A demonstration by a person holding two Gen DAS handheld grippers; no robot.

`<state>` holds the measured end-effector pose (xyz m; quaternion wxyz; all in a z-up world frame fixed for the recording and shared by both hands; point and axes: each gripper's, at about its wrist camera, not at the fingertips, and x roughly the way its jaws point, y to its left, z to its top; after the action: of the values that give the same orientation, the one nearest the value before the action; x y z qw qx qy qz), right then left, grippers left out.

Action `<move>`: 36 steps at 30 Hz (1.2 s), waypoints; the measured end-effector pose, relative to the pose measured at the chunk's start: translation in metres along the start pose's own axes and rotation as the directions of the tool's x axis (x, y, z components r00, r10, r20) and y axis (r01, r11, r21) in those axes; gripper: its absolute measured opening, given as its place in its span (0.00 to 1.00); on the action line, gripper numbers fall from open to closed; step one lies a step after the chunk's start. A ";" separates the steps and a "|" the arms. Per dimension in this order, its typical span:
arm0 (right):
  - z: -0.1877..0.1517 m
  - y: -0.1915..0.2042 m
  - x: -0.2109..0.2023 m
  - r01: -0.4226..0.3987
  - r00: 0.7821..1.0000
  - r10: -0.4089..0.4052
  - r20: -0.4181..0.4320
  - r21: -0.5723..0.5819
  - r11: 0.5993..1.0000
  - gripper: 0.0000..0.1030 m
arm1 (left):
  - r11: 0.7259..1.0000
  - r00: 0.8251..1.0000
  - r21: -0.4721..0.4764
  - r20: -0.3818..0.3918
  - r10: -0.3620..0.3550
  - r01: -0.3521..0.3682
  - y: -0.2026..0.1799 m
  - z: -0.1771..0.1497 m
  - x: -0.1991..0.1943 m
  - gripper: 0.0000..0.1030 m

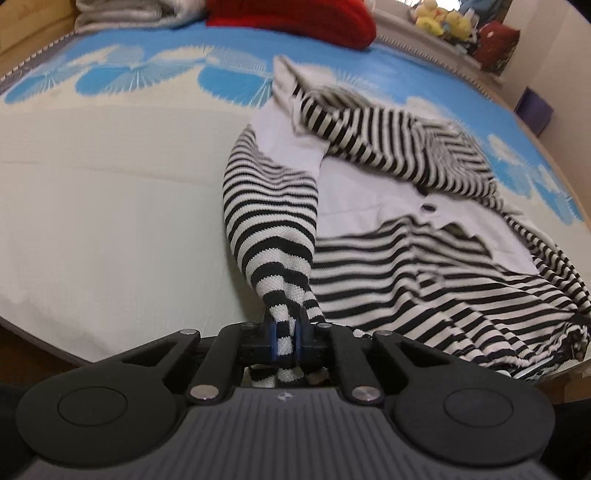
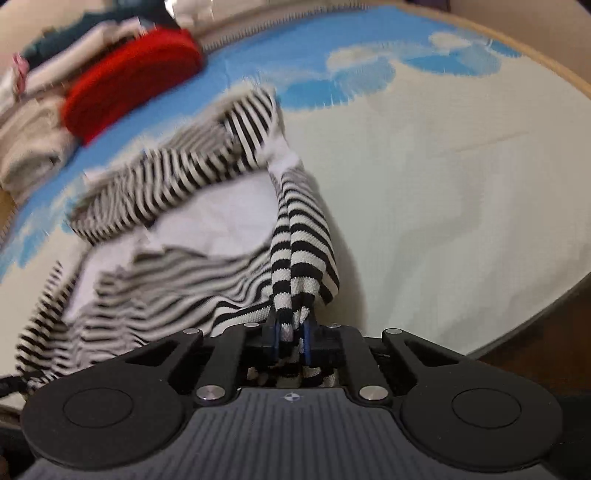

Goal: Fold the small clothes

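A small black-and-white striped garment [image 1: 388, 229] with a white chest panel and dark buttons lies rumpled on the bed. My left gripper [image 1: 284, 332] is shut on a striped edge of it at the near left, and the cloth rises bunched from the jaws. In the right wrist view the same striped garment [image 2: 177, 240] spreads to the left. My right gripper [image 2: 290, 334] is shut on a striped fold at its near right side. Both views are motion-blurred.
The bed cover [image 1: 110, 203] is cream with a blue cloud pattern at the far side. A red garment [image 1: 291, 18] and a pile of folded clothes [image 2: 33, 147] lie at the far end. Plush toys [image 1: 443, 20] sit on a ledge. The bed's near edge [image 2: 517, 317] drops to the floor.
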<state>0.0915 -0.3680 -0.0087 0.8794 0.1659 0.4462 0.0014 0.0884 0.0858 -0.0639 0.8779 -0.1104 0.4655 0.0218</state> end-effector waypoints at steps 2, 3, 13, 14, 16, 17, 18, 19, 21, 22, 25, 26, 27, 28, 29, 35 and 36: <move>0.004 0.000 -0.013 -0.028 0.999 0.028 0.035 0.006 1.000 0.10 | 1.000 0.999 0.013 0.029 -0.019 0.018 -0.001 0.003 -0.012 0.08; 0.008 0.001 -0.021 -0.039 0.998 0.039 0.054 -0.001 0.999 0.10 | 0.999 0.999 0.017 0.040 -0.035 0.034 0.000 0.005 -0.017 0.08; 0.034 0.006 -0.106 -0.169 0.965 0.180 0.191 -0.071 0.983 0.09 | 0.987 0.981 0.057 0.116 -0.159 0.153 0.010 0.026 -0.105 0.08; 0.033 0.005 -0.119 -0.183 0.959 0.196 0.202 -0.083 0.980 0.09 | 0.983 0.976 0.057 0.121 -0.180 0.174 0.012 0.022 -0.119 0.08; 0.028 0.002 -0.144 -0.208 0.950 0.224 0.220 -0.093 0.974 0.09 | 0.977 0.969 0.063 0.131 -0.209 0.203 0.016 0.014 -0.141 0.08; 0.025 0.000 -0.156 -0.220 0.945 0.236 0.227 -0.095 0.971 0.09 | 0.975 0.966 0.066 0.136 -0.222 0.214 0.018 0.010 -0.151 0.08; 0.021 -0.003 -0.168 -0.234 0.939 0.250 0.237 -0.095 0.968 0.09 | 0.973 0.963 0.068 0.139 -0.230 0.222 0.019 0.007 -0.157 0.08; 0.018 -0.005 -0.176 -0.242 0.935 0.259 0.243 -0.097 0.965 0.09 | 0.971 0.962 0.069 0.140 -0.237 0.229 0.021 0.004 -0.161 0.08; 0.014 -0.009 -0.182 -0.244 0.934 0.262 0.244 -0.101 0.965 0.09 | 0.971 0.962 0.057 0.128 -0.240 0.234 0.023 0.002 -0.160 0.08; 0.014 -0.012 -0.180 -0.246 0.936 0.261 0.236 -0.091 0.965 0.09 | 0.971 0.964 0.060 0.121 -0.237 0.232 0.022 0.003 -0.156 0.08; 0.020 -0.015 -0.160 -0.235 0.947 0.245 0.208 -0.071 0.969 0.08 | 0.977 0.974 0.061 0.088 -0.209 0.204 0.018 0.017 -0.129 0.08; 0.027 -0.015 -0.150 -0.227 0.952 0.234 0.197 -0.058 0.972 0.08 | 0.977 0.975 0.062 0.080 -0.209 0.205 0.017 0.025 -0.118 0.08; 0.031 -0.014 -0.141 -0.230 0.954 0.235 0.187 -0.046 0.972 0.08 | 0.978 0.976 0.059 0.067 -0.206 0.202 0.016 0.033 -0.107 0.08; 0.038 -0.013 -0.131 -0.227 0.956 0.231 0.179 -0.043 0.973 0.08 | 0.978 0.978 0.048 0.051 -0.203 0.201 0.017 0.043 -0.094 0.08; 0.047 -0.011 -0.120 -0.216 0.960 0.221 0.170 -0.050 0.975 0.08 | 0.979 0.979 0.043 0.039 -0.201 0.199 0.017 0.055 -0.080 0.08; 0.104 -0.002 -0.032 -0.183 0.981 0.184 0.066 -0.022 0.983 0.08 | 0.984 0.985 0.076 -0.071 -0.158 0.163 0.016 0.114 0.004 0.08; 0.110 -0.001 -0.019 -0.173 0.983 0.175 0.049 -0.029 0.984 0.08 | 0.984 0.983 0.073 -0.087 -0.159 0.165 0.017 0.121 0.017 0.08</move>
<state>0.1665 -0.4038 0.0662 0.8890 0.1932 0.4074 0.0796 0.1937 0.1267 -0.0148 0.8608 -0.1135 0.4907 -0.0728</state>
